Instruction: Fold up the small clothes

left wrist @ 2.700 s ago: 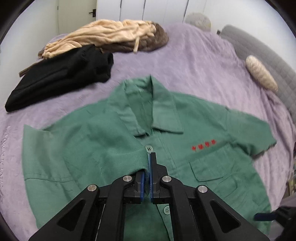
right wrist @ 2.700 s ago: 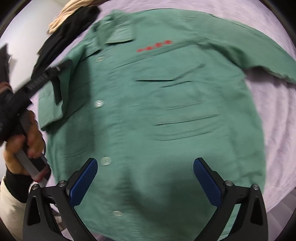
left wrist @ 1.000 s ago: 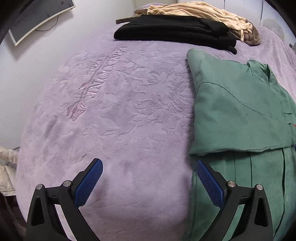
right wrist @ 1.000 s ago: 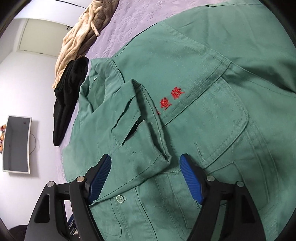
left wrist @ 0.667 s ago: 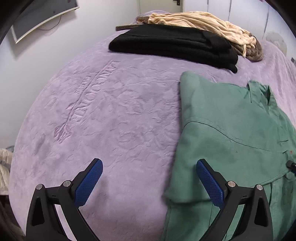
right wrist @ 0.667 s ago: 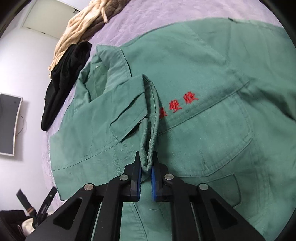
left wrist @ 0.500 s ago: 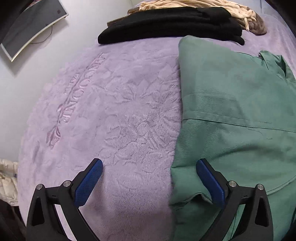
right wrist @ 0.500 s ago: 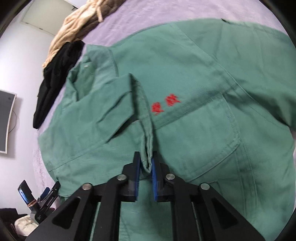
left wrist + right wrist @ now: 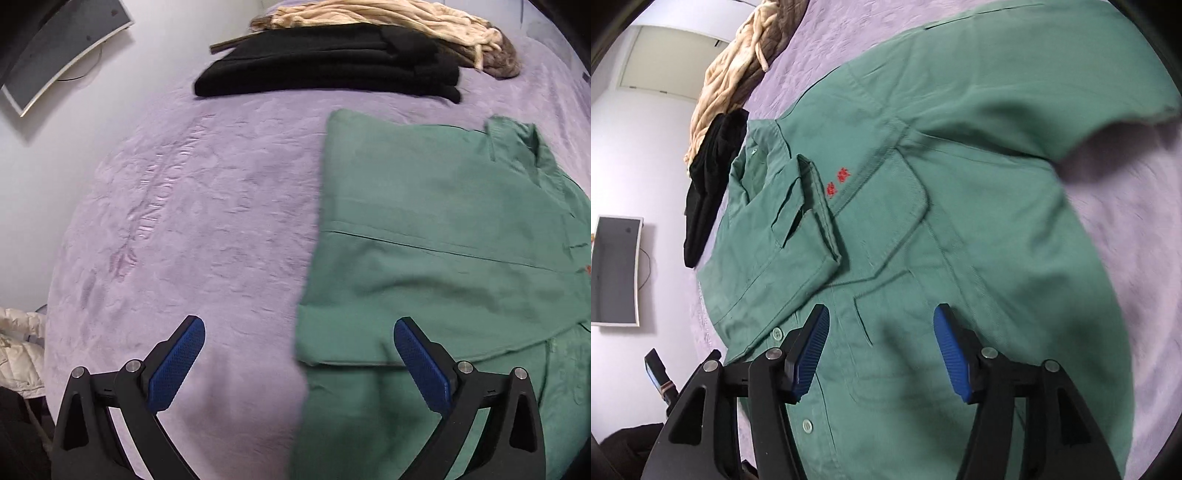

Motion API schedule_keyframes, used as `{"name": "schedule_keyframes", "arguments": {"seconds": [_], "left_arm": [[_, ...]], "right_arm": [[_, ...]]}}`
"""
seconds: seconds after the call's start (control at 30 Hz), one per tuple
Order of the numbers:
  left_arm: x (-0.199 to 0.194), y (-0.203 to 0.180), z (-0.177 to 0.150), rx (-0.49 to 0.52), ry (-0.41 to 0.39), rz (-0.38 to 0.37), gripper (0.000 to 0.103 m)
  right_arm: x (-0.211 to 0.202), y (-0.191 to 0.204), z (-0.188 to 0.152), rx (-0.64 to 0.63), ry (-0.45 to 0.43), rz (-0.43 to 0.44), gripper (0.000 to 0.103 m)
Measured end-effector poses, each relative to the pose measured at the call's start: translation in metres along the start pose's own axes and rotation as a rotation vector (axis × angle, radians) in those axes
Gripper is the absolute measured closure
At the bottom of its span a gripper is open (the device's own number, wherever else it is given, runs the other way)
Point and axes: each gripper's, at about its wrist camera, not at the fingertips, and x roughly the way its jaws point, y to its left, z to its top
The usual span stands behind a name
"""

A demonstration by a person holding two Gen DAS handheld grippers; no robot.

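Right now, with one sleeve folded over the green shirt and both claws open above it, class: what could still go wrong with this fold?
1. The folded sleeve lies loose, its cuff standing up near the red lettering; it may slip back.
2. The other sleeve is still spread out, so the green shirt could end up lopsided.
3. The right claw, jaws just reopened, hangs close and might snag cloth.

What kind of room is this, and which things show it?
Most likely a bedroom. The green shirt lies on a wide, soft purple bedspread, with a folded black garment and a beige one near its far edge. A flat screen hangs on the pale wall.
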Motion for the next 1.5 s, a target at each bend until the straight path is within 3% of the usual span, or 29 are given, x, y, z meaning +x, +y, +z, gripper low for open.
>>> {"name": "schedule_keyframes", "arguments": {"seconds": [0.1,0.23,0.4,0.6,0.87,1.07,1.2,1.27,1.3,1.4,1.5], "left_arm": [[-0.004,-0.048,-0.007,0.054,0.068,-0.130,0.000],[-0.016,-0.122,-0.018,0.165,0.087,-0.214,0.000],[-0.032,-0.203,-0.031,0.278,0.085,-0.257,0.000],[-0.042,-0.279,-0.034,0.312,0.091,-0.294,0.000],[-0.045,-0.342,-0.034,0.347,0.074,-0.326,0.000],[-0.044,-0.366,-0.036,0.371,0.062,-0.327,0.000],[-0.042,-0.362,-0.035,0.360,0.068,-0.353,0.000],[-0.042,-0.358,-0.033,0.353,0.045,-0.329,0.000],[-0.042,-0.354,-0.033,0.345,0.045,-0.311,0.000],[-0.036,-0.344,-0.028,0.304,0.071,-0.335,0.000],[-0.036,-0.332,-0.023,0.276,0.056,-0.333,0.000]], "right_arm": [[-0.018,-0.018,-0.004,0.034,-0.015,0.021,0.034],[-0.044,-0.047,0.001,0.074,-0.066,0.045,0.031],[-0.084,-0.101,0.024,0.159,-0.156,0.045,0.031],[-0.126,-0.179,0.063,0.316,-0.296,0.049,0.028],[-0.153,-0.265,0.116,0.545,-0.457,0.137,0.028],[-0.154,-0.281,0.133,0.623,-0.488,0.201,0.028],[-0.149,-0.281,0.132,0.650,-0.491,0.217,0.028],[-0.148,-0.283,0.131,0.657,-0.492,0.222,0.028],[-0.148,-0.282,0.131,0.658,-0.491,0.226,0.031],[-0.150,-0.275,0.132,0.615,-0.483,0.243,0.092],[-0.155,-0.244,0.136,0.513,-0.492,0.276,0.093]]}}
